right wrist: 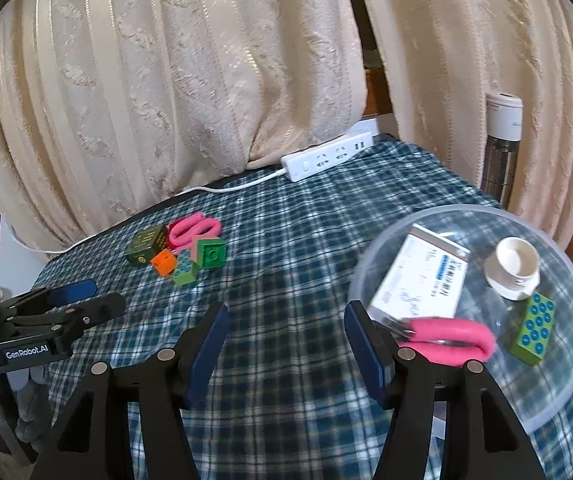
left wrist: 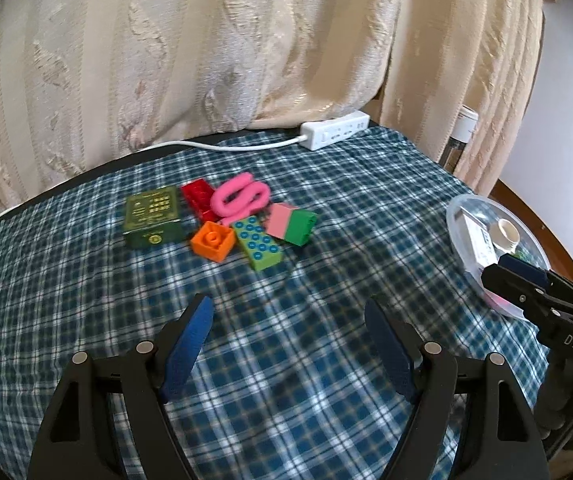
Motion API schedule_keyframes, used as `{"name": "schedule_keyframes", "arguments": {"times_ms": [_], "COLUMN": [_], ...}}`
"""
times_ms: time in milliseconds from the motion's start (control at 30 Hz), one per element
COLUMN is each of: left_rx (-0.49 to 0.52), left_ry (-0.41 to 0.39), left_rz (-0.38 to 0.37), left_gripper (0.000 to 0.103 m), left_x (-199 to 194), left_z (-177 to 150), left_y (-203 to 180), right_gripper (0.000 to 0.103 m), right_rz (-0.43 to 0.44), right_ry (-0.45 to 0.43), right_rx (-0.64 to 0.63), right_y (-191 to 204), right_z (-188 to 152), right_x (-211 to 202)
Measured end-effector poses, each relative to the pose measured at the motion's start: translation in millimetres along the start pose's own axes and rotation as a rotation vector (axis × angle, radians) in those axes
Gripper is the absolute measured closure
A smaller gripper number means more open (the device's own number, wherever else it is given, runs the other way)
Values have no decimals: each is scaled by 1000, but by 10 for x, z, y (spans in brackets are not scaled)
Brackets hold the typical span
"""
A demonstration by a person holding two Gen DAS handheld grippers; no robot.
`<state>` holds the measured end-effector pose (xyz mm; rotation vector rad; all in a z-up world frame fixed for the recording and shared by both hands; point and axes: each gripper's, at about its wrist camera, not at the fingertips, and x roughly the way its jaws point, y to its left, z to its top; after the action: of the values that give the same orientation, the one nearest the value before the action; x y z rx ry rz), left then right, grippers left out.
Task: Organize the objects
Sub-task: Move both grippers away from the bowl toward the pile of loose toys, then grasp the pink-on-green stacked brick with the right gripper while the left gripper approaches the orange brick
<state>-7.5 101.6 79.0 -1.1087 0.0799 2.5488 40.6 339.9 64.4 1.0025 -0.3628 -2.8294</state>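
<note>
A pile lies on the plaid cloth: a dark green tin (left wrist: 153, 216), a red brick (left wrist: 199, 200), a pink looped tube (left wrist: 240, 198), an orange brick (left wrist: 212, 240), a green dotted brick (left wrist: 257, 243) and a pink-and-green brick (left wrist: 291, 223). My left gripper (left wrist: 286, 326) is open and empty, short of the pile. A clear plastic bowl (right wrist: 566, 384) holds a white box (right wrist: 418, 280), a small cup (right wrist: 514, 266), pink-handled pliers (right wrist: 446, 340) and a green dotted brick (right wrist: 534, 328). My right gripper (right wrist: 284, 322) is open and empty, just left of the bowl.
A white power strip (left wrist: 334, 130) with its cord lies at the table's back edge under cream curtains (left wrist: 206, 40). A white and grey appliance (right wrist: 502, 144) stands behind the table at the right. The left gripper (right wrist: 74, 300) shows at the left of the right wrist view.
</note>
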Motion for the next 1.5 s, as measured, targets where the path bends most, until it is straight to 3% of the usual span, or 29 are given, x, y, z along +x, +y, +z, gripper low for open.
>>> {"name": "schedule_keyframes", "arguments": {"times_ms": [533, 1500], "left_rx": [-42, -90], "left_ry": [21, 103], "left_rz": [86, 136], "left_gripper": [23, 23], "left_x": [106, 645], "left_z": [99, 234], "left_y": [397, 873], "right_gripper": [39, 39], "right_rz": [74, 155], "right_ry": [80, 248], "right_rx": [-51, -81], "right_y": [325, 708], "right_z": [227, 576], "right_x": [523, 1797]}}
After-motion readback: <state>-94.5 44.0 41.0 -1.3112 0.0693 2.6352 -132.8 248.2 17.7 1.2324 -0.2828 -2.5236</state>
